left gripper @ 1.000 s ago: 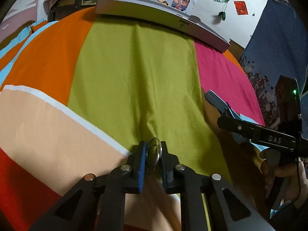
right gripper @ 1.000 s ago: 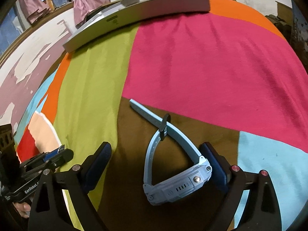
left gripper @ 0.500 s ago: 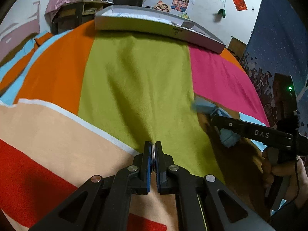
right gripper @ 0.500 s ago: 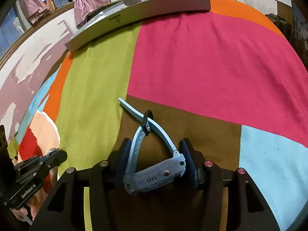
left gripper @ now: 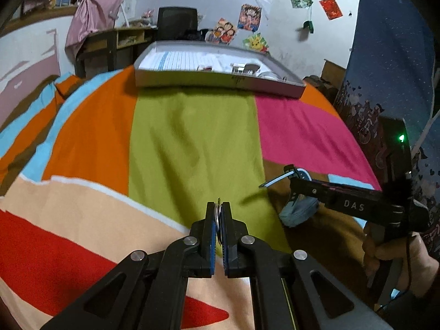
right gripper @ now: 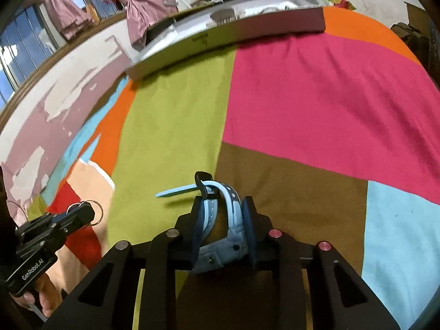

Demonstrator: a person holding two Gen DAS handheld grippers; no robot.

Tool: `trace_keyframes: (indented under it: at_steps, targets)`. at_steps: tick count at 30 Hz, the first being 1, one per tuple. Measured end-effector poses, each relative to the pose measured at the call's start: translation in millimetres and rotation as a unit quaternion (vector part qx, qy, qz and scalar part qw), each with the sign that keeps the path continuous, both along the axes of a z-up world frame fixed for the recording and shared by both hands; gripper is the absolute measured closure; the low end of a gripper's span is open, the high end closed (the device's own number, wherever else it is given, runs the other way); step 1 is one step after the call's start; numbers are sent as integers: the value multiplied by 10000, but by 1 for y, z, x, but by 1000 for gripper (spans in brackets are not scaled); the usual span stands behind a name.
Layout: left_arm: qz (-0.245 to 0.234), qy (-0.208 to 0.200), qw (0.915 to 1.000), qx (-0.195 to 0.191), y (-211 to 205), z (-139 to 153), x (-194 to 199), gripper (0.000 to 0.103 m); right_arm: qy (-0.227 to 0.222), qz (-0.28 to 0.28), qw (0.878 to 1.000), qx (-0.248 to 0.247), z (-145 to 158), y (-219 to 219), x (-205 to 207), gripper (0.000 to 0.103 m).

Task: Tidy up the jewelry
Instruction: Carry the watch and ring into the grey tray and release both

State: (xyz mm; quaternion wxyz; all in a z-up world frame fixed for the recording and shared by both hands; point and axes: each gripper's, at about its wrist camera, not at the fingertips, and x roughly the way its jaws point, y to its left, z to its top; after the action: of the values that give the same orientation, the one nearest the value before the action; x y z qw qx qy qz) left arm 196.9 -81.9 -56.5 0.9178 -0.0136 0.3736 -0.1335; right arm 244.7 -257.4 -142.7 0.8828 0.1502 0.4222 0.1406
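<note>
L claw [left gripper: 218, 214]: I've got it clamped tight on the metal rings [left gripper: 218, 217], edge-on between the blue pads. From the R cam I see the rings [right gripper: 90, 211] poking out both sides of the L claw [right gripper: 82, 216], held up off the bedspread.
R claw [right gripper: 223, 214]: jaws have just been closing, now squeezed on the light-blue watch [right gripper: 228, 231]. Pads press the strap from both sides, watch body sits low between the fingers, w/ the strap looping up ahead of them.
Watch strap tail: free end sticks out to the left in the R cam, past the black keeper loop, over the green panel. In the L cam I see the watch [left gripper: 299, 210] hanging under the R claw [left gripper: 295, 187], strap tip pointing left.
Bedspread [left gripper: 192, 143]: colour-block cloth, green panel in the middle, pink to the right, orange to the left, brown patch under my R claw.
Tray [left gripper: 220, 79]: shallow grey box at the far edge of the bed, well apart from both claws. Small items inside, too small to make out.
Hands: fingers of the person's R hand [left gripper: 393, 253] wrapped on the R handle; L hand [right gripper: 41, 297] partly visible at the frame edge.
Bkgd: wall w/ cartoon posters [left gripper: 249, 18], pink cloth [left gripper: 101, 5] hanging top left, dark chair [left gripper: 177, 23] behind the tray.
</note>
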Motion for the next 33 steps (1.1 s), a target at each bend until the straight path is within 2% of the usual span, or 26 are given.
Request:
trace_keyframes:
  at_steps: [4, 8, 13, 19, 23, 26, 28, 30, 33]
  targets:
    - [-82, -113, 9998, -123, 0, 13, 7, 99, -150, -68, 9998, 118, 7, -4, -3, 80]
    - [-183, -235, 9989, -366, 4, 31, 29, 99, -527, -204, 9981, 263, 25, -13, 0, 80]
    - [-85, -377, 9964, -758, 9, 54, 82, 99, -1009, -493, 9917, 618, 52, -36, 16, 80]
    - [117, -687, 9942, -820, 0, 69, 153, 99, -1777, -759, 9789, 659, 94, -54, 67, 80]
    - [157, -863, 9934, -739, -14, 70, 192, 99, -2134, -914, 9715, 483, 114, -58, 103, 80]
    - [168, -842, 9941, -669, -24, 63, 218, 99, -2342, -1023, 9665, 249, 125, -60, 122, 80]
    - [195, -782, 9947, -643, -28, 58, 233, 99, -2495, -1140, 9613, 266, 130, -63, 131, 80]
    - [212, -732, 9952, -621, -31, 53, 245, 99, -2599, -1219, 9577, 207, 129, -66, 136, 80]
    - [226, -640, 9963, -529, -35, 44, 256, 99, -2490, -1295, 9597, 140, 120, -72, 147, 80]
